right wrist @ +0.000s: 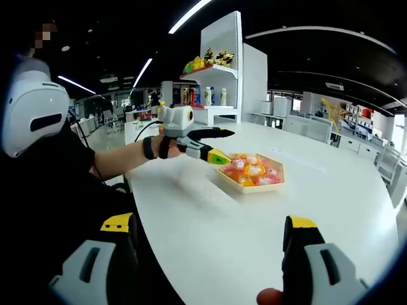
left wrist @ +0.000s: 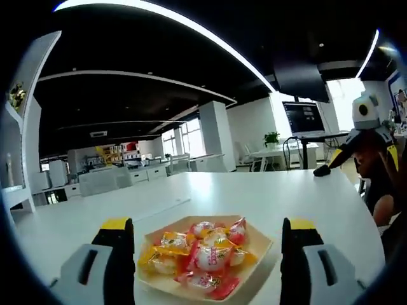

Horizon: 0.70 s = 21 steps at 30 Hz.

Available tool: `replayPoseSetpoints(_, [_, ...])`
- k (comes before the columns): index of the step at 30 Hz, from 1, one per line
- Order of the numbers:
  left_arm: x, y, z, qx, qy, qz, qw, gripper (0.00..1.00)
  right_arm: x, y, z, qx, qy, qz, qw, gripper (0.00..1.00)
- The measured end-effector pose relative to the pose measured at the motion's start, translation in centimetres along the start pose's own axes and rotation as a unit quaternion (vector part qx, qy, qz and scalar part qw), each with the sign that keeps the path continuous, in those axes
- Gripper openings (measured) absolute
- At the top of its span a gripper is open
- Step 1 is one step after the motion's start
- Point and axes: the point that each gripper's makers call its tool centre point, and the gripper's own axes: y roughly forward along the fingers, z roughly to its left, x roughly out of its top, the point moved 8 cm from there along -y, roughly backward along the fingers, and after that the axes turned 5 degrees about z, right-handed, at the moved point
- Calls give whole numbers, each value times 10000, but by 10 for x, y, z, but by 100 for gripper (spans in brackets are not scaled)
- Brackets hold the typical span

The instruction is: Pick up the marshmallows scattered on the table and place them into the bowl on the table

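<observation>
- Left tool [left wrist: 206, 254]: jaws stand wide apart with nothing between them; they frame the bowl from either side without touching it. In the right gripper view the same tool [right wrist: 219, 145] hangs over the bench at the bowl's left edge, held by a person's hand [right wrist: 166, 146] with a dark wrist strap.
- Bowl [left wrist: 259, 274]: pale, angular, shallow; it sits on the white bench [left wrist: 267, 190], just ahead of the left tool. In the right gripper view it lies mid-bench [right wrist: 251, 187], well apart from the right tool.
- Marshmallows [left wrist: 203, 253]: wrapped pieces in white, red and yellow-orange, heaped inside the bowl; seen likewise from the right gripper view [right wrist: 253, 171].
- Right tool [right wrist: 210, 254]: jaws spread wide, holding nothing, above the near bench edge.
- Person: dark sleeve [right wrist: 57, 178] at the left of the right gripper view.
- Shelf unit [right wrist: 222, 70]: white, stocked with bottles and packets, behind the bench.
</observation>
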Motion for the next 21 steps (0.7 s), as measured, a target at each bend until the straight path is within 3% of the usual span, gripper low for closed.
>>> replayPoseSetpoints(3, [4,-19,3,129,-14,-33,9999,95,0,0,-1,-13,-2,-3,10000,91])
replayPoseSetpoints(8, [6,-51,2,289,-159,154,9993,95,0,1,0,-9,-4,5,10000,91])
replayPoseSetpoints(15, [-9,-100,-8,149,-349,1002,9942,95,1,3,2,4,-6,2,10000,91])
replayPoseSetpoints(18, [-14,-119,-10,-21,40,1253,9921,95,1,3,2,4,-8,5,10000,91])
replayPoseSetpoints(19, [-20,-138,-12,-165,63,1446,9893,95,1,3,3,10,-24,6,10000,91])
replayPoseSetpoints(21, [-25,-155,-14,-301,-237,1740,9840,95,2,4,3,22,-28,1,10000,91])
